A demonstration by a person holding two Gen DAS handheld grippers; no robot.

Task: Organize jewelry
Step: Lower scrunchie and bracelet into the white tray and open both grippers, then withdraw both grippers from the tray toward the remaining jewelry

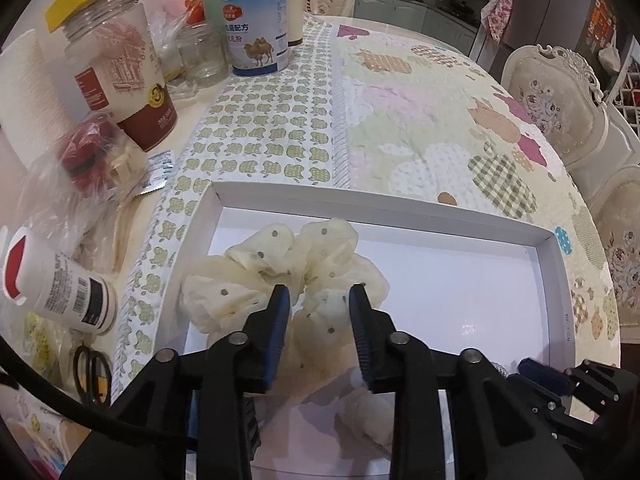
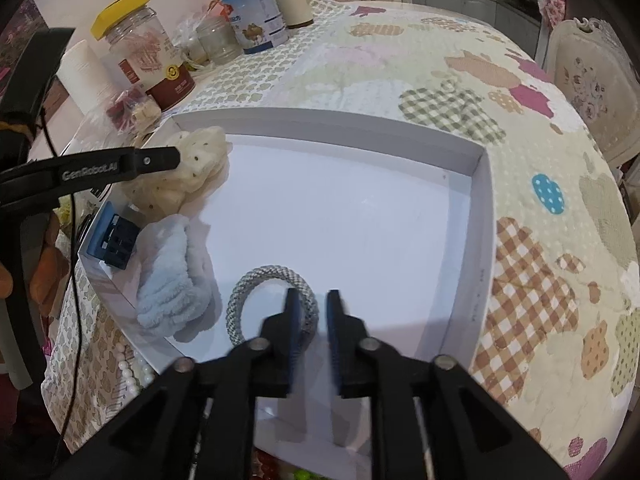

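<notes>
A shallow white box [image 1: 384, 200] [image 2: 486, 216] lies on the quilted table. A cream dotted scrunchie [image 1: 280, 268] [image 2: 192, 172] lies in its far left corner. My left gripper [image 1: 320, 304] is open, its jaws over the scrunchie without closing on it. A pale blue fluffy scrunchie [image 2: 168, 284] lies at the box's left side. A silver mesh bracelet [image 2: 272, 304] lies near the front. My right gripper [image 2: 312, 304] is open just above the bracelet's right part; its left finger [image 2: 292, 320] overlaps the ring.
Jars [image 1: 116, 64], a blue-lidded tin [image 1: 256, 28], a white bottle [image 1: 60, 280], bags and scissors [image 1: 94, 376] crowd the table's left side. A white bead string [image 2: 132, 372] lies outside the box's front left. Upholstered chairs [image 1: 560, 100] stand at the right.
</notes>
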